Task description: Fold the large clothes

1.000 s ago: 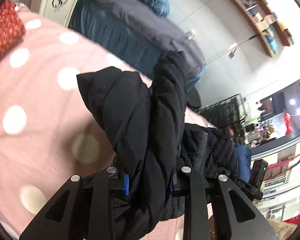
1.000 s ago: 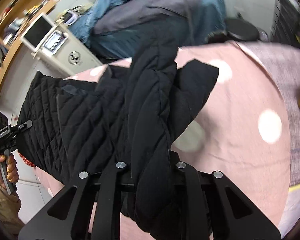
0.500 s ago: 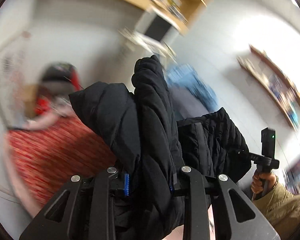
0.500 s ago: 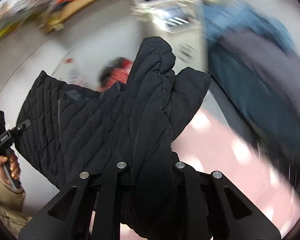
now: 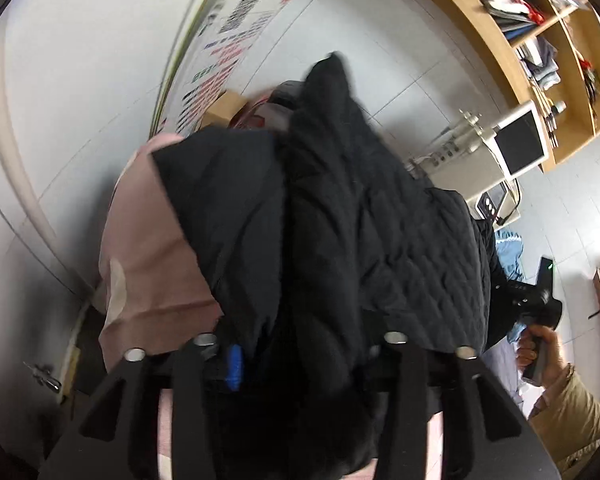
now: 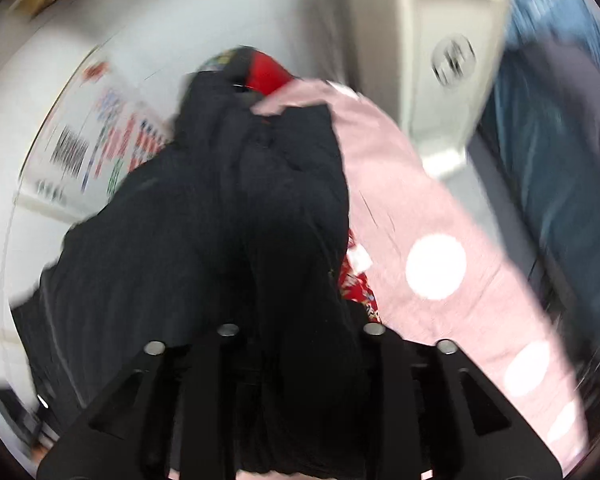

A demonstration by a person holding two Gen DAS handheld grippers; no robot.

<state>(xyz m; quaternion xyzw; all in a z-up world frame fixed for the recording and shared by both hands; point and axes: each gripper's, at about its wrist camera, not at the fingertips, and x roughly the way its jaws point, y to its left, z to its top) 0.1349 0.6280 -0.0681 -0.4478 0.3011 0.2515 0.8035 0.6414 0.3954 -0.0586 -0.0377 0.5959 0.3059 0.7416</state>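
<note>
Black quilted puffer jacket bunched, puffy, diamond stitching on one panel; hangs over pink white-dotted bed cover. My left gripper: jaws just been opening, roughly half apart, thick fold of jacket between them; whether blue pads press it, I cannot tell. My right gripper: jaws also just been opening, narrower gap, jacket bundle fills it; grip hidden by fabric and blur, I cannot tell.

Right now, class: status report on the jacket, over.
Left gripper, right gripper: jaws just been opening, black jacket between. Bunched over pink sheet. Red cloth beside it.
</note>
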